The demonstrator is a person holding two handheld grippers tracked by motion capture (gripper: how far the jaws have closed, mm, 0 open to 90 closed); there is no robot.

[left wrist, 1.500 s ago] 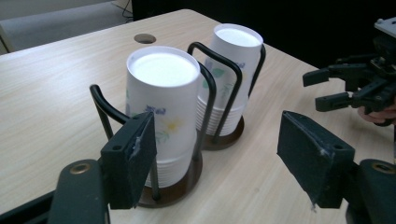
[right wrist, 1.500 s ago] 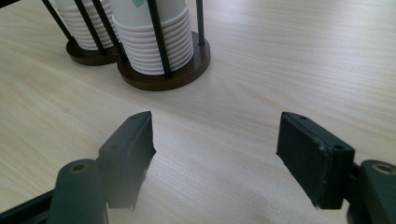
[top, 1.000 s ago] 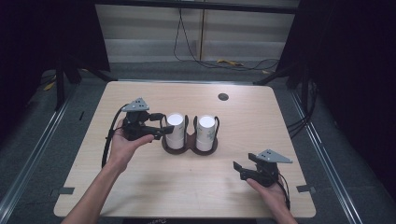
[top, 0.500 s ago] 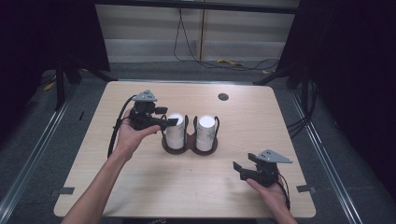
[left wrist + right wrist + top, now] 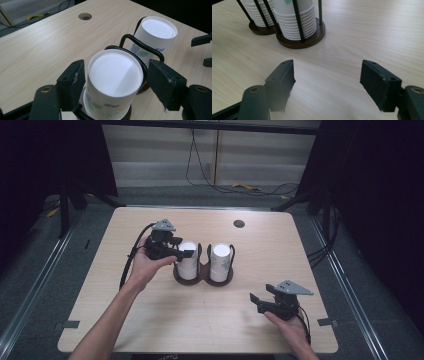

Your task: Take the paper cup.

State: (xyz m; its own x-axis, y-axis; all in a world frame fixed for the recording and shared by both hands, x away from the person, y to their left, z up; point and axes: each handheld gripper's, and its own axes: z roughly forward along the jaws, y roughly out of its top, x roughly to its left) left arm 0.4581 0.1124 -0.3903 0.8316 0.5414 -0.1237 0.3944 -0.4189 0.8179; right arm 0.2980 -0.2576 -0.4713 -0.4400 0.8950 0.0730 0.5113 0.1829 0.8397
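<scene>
A black wire holder on brown bases keeps two stacks of upturned white paper cups at the table's middle. My left gripper reaches in from the left around the top cup of the left stack. Its jaws have just been closing, and the pads now sit against the cup's sides. The right stack stands untouched beside it. My right gripper rests near the front right of the table, its jaws apart over bare wood. It points toward the holder's base.
A round cable hole lies in the light wooden table behind the holder. The wire hoop of the holder arches between the two stacks. Dark floor, rails and cables surround the table.
My left gripper has moved right from beside the holder to the left stack, and its jaws have narrowed onto the top cup. The right gripper has stayed where it was.
</scene>
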